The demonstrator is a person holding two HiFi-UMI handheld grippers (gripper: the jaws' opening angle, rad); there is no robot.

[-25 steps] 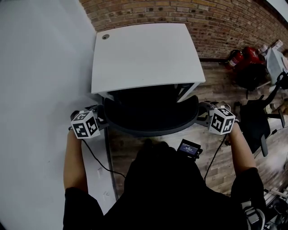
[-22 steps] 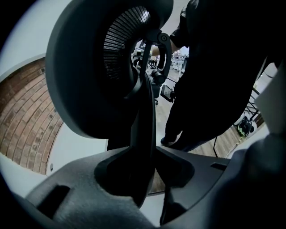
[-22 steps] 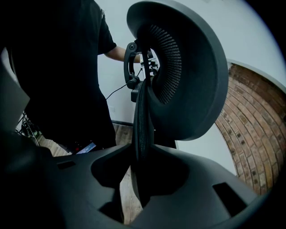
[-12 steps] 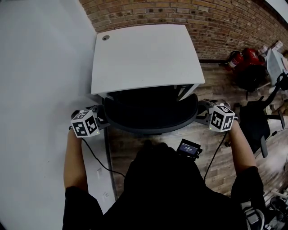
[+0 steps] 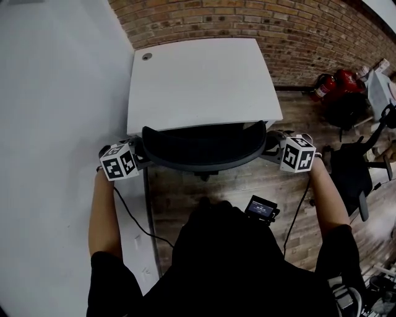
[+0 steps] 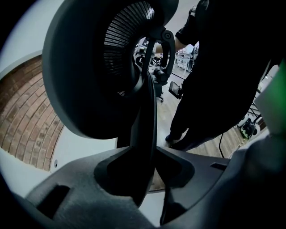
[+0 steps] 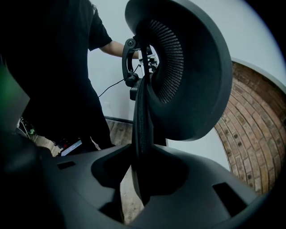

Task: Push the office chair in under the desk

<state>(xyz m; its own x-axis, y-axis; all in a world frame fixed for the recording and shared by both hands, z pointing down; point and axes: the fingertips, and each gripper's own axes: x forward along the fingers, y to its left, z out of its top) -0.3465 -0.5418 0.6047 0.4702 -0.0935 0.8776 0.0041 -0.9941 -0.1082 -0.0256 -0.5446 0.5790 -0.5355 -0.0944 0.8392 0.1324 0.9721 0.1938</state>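
The black office chair [image 5: 204,148] stands with its seat hidden beneath the white desk [image 5: 198,80]; only its curved back shows at the desk's near edge. My left gripper [image 5: 137,158] is shut on the left rim of the chair back and my right gripper [image 5: 272,148] on the right rim. In the left gripper view the thin rim [image 6: 144,134] runs up between the jaws of the left gripper [image 6: 149,165], with the mesh headrest [image 6: 98,67] above. The right gripper view shows the same: the rim [image 7: 141,129] pinched in the right gripper [image 7: 138,174], under the headrest [image 7: 192,67].
A white wall [image 5: 55,93] runs close along the left, and a brick wall [image 5: 247,15] stands behind the desk. Red fire extinguishers [image 5: 337,80] and another black chair [image 5: 352,167] stand on the wooden floor at the right. A small device [image 5: 261,207] hangs at the person's waist.
The chair has rolled forward, further under the desk, so less of its back shows. Both grippers moved forward with it, still holding its rims.
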